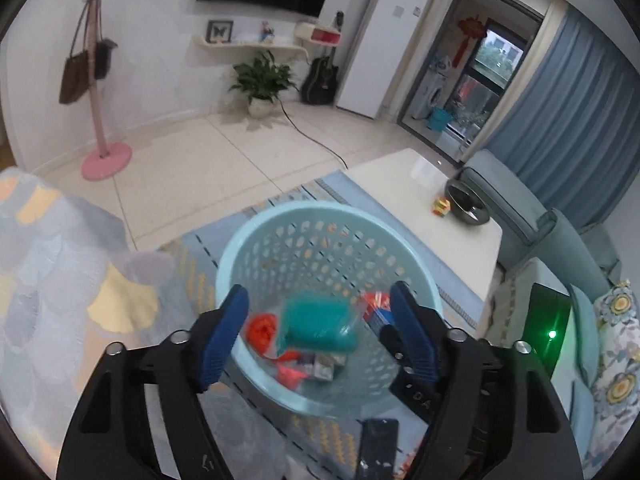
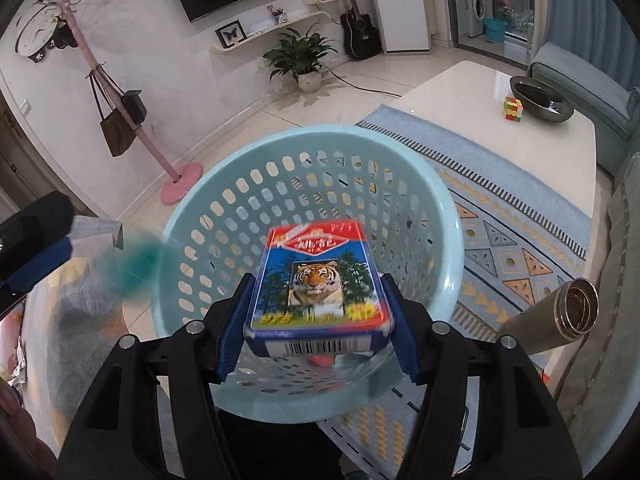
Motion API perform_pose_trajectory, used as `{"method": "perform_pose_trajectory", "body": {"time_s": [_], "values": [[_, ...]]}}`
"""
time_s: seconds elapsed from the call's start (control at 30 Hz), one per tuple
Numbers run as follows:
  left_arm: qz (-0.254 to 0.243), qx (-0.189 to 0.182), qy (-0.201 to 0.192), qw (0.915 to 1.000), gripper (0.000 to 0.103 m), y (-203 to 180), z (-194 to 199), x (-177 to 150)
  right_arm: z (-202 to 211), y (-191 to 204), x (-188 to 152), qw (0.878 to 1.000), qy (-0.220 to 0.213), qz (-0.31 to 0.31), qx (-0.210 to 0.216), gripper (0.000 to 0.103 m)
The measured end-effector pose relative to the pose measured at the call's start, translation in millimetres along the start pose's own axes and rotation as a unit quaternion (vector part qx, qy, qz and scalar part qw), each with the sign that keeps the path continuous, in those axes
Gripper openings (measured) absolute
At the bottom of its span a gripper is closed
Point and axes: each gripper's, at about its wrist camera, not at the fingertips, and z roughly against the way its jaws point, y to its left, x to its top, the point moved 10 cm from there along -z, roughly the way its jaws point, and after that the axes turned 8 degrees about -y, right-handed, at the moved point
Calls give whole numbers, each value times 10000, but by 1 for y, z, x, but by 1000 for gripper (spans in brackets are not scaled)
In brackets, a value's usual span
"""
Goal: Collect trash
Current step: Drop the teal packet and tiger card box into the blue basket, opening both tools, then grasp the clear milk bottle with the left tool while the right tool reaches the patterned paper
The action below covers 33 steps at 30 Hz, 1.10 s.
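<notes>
A pale blue perforated basket [image 1: 280,210] [image 2: 320,132] stands on the rug below both grippers. Orange-red wrappers [image 1: 262,330] and small boxes lie in its bottom. My left gripper [image 1: 319,292] is open above it. A blurred teal packet [image 1: 320,324] [image 2: 138,266] hangs loose in the air between the spread fingers, touching neither pad. My right gripper [image 2: 318,280] is shut on a blue and red tiger card box [image 2: 318,276] [image 1: 376,306], held over the basket's near side. One of the left fingers [image 2: 40,264] shows at the left edge.
A white low table [image 1: 420,200] beyond the basket carries a colour cube [image 1: 441,206] and a dark bowl [image 1: 468,204]. A metal flask [image 2: 560,316] lies at the right. A dark remote [image 1: 378,448] rests on the rug. A patterned blanket [image 1: 52,280] is at the left, a pink coat stand [image 1: 106,156] behind it.
</notes>
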Motion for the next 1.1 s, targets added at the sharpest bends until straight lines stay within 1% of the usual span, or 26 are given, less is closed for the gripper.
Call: {"method": "perform_pose_trajectory", "body": {"time_s": [0.07, 0.27, 0.3, 0.33, 0.5, 0.6, 0.73, 0.83, 0.93, 1.0, 1.1], "values": [[18, -71, -23, 10000, 72, -1, 4, 1, 2, 0, 3, 10000, -38, -50, 15, 59], [128, -73, -99, 9998, 72, 3, 23, 1, 17, 5, 9, 9998, -165, -41, 102, 59], [167, -85, -136, 9997, 72, 5, 31, 1, 21, 8, 10, 9997, -195, -42, 123, 63], [183, -80, -162, 9997, 72, 3, 34, 2, 27, 11, 11, 9996, -244, -40, 150, 64], [240, -14, -470, 9986, 72, 11, 81, 2, 55, 31, 13, 9984, -428, 69, 369, 64], [287, 42, -628, 9976, 72, 20, 110, -2, 75, 54, 12, 9966, -543, 254, 568, 64], [401, 266, -928, 9945, 75, 41, 159, -11, 97, 89, 9, 9929, -654, 546, 824, 64], [481, 478, -1099, 9916, 75, 59, 193, -20, 114, 124, 2, 9884, -707, 809, 1075, 64], [581, 773, -1227, 9877, 76, 87, 227, -28, 129, 166, -10, 9813, -730, 1205, 1313, 64], [643, 967, -1274, 9850, 76, 106, 245, -33, 135, 186, -17, 9772, -729, 1397, 1424, 64], [831, 1315, -1394, 9779, 76, 142, 277, -42, 142, 222, -32, 9696, -636, 1632, 1709, 65]]}}
